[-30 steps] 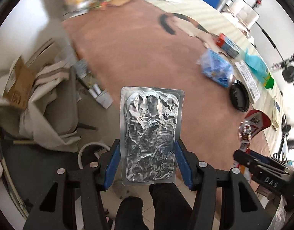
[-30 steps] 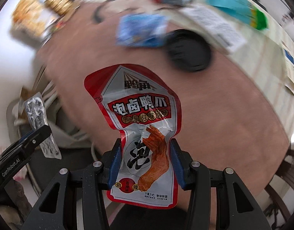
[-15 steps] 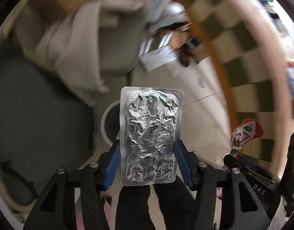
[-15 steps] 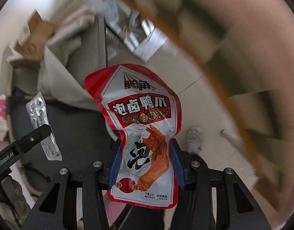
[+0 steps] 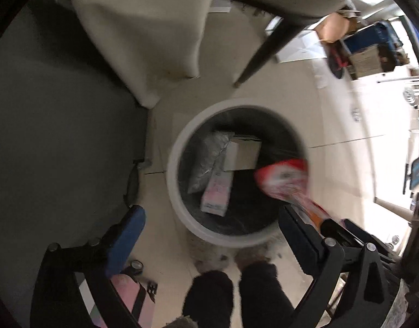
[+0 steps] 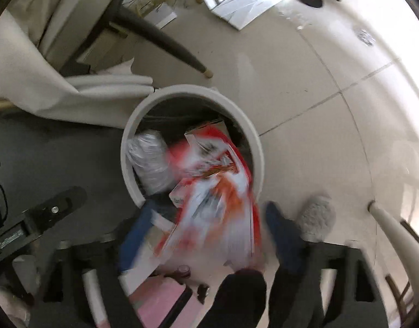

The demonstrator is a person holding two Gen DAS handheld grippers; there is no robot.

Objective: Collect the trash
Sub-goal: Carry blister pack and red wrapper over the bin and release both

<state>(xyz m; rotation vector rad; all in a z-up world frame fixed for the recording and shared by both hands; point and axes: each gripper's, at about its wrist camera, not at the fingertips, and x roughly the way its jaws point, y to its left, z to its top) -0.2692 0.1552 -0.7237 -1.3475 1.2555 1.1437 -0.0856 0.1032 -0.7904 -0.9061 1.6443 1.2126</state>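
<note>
Above round white trash bin [image 6: 260, 153] on floor: right gripper [image 6: 206, 232] fingers spread wide, blurred red-white snack pouch [image 6: 214, 191] loose between them, long axis toward 12 o'clock, over bin mouth. Left gripper [image 5: 209, 224] wide, empty; crinkled silver foil pack [image 5: 206, 161] inside bin.

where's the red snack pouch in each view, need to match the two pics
Left wrist: the red snack pouch sits right of centre, blurred, over the right side of the bin's opening.
Right wrist: it fills the lower centre, blurred, between the wide-apart fingers of the right gripper, overlapping the bin's near edge.
Shared landmark: the round white trash bin, with the silver foil pack inside.
</note>
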